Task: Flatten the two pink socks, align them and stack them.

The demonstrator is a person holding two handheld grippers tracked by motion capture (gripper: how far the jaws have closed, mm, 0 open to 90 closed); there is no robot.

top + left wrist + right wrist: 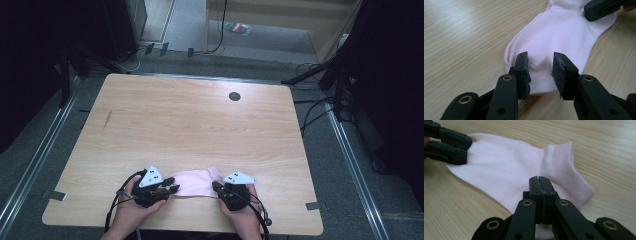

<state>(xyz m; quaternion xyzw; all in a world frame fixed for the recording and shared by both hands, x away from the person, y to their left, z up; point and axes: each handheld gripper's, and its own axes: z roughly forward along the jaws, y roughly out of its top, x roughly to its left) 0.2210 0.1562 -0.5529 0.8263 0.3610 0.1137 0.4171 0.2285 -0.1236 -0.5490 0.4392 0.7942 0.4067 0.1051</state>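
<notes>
A pale pink ankle sock (195, 182) lies flat on the wooden table (190, 125) near its front edge, between my two grippers. My left gripper (172, 185) is at the toe end. In the left gripper view its jaws (540, 67) stand apart over the sock (559, 32), with a small wrinkle of fabric between the pads. My right gripper (216, 186) is at the heel and cuff end. In the right gripper view its jaws (540, 180) are pressed together at the sock's (506, 162) near edge, which runs in under them. The ribbed cuff (571, 172) lies just right of the tips.
A dark round hole (234, 96) sits in the table's far half. The table's front edge (190, 231) is close below both hands. Cables (315, 115) and a colourful packet (236, 28) lie on the floor beyond the table.
</notes>
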